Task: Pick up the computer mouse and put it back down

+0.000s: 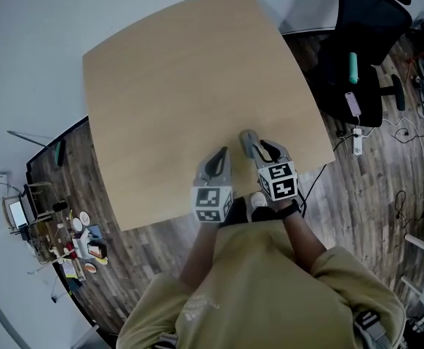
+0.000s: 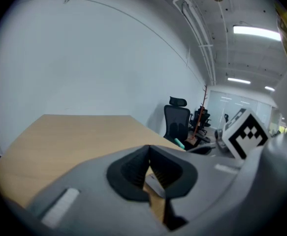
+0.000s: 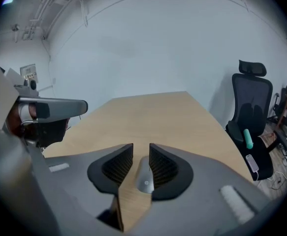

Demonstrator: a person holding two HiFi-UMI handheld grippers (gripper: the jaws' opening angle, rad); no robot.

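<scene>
Right gripper (image 3: 141,147) is logged first: its jaws are parted, and the grey computer mouse (image 3: 144,177) is seen lying between the ribbed black pads (image 3: 117,166). The mouse is set close against the pad on the picture's right, a gap is left at the other pad, and no squeeze is observed. The mouse is rested on the light wooden table (image 1: 190,86), near the edge closest to the person and towards that edge's right end. Left gripper (image 2: 148,150) is noted as closed: its pad tips are brought together, and only table top is made out through the wedge below them. Both grippers are held side by side low over the near table edge, each marker cube (image 1: 213,203) turned towards the person's khaki shirt (image 1: 262,289). Beyond the table's right side a black office chair (image 3: 251,107) is recorded, with a teal object (image 3: 248,138) and a pale phone-like item (image 3: 254,162) on its seat. Dark plank floor (image 1: 364,195) is seen around the table, a white wall (image 3: 158,48) behind it, and small clutter (image 1: 73,242) on the floor at the left.
</scene>
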